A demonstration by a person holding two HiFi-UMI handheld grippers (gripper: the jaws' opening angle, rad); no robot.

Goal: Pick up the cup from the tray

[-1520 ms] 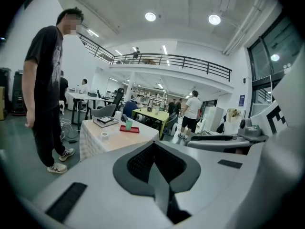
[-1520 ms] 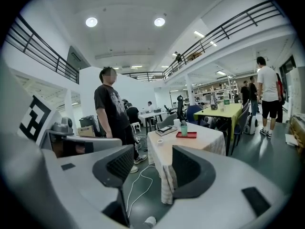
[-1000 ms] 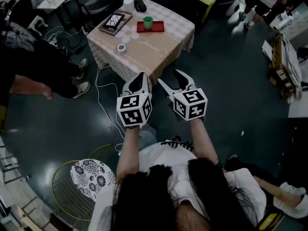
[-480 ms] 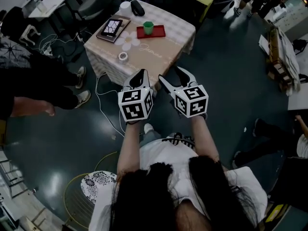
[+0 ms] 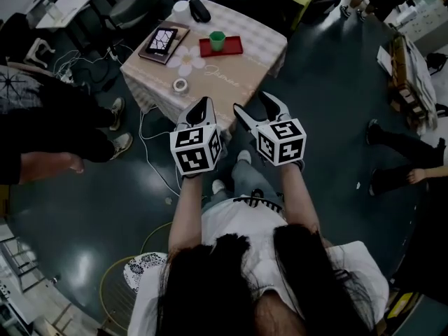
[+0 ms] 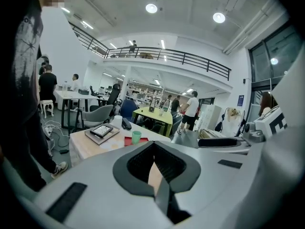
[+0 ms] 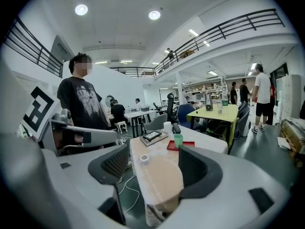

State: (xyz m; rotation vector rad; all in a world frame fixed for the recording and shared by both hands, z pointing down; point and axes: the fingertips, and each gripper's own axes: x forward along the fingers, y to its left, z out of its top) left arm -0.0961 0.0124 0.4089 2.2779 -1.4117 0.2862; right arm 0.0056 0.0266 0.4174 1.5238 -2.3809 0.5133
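Observation:
A green cup (image 5: 218,40) stands upright on a red tray (image 5: 231,47) at the far side of a small cloth-covered table (image 5: 231,82). Both grippers hover in the air short of the table's near edge, well away from the cup. My left gripper (image 5: 201,108) has its tips together with nothing held. My right gripper (image 5: 253,106) stands open and its jaws have just been opening, with nothing between them. The left gripper view shows the cup (image 6: 137,136) and tray (image 6: 127,141) beyond the left gripper (image 6: 154,149). The right gripper view frames the cup (image 7: 178,140) ahead of the right gripper (image 7: 155,168).
On the table lie a tablet on a book (image 5: 163,38), a tape roll (image 5: 180,85), a white cylinder (image 5: 182,7) and a black object (image 5: 200,10). A person (image 5: 42,117) stands left of the table. Cables (image 5: 150,138) trail on the floor beside it.
Both grippers have moved toward the table along with the person carrying them. The right gripper's jaws stand a little wider than before.

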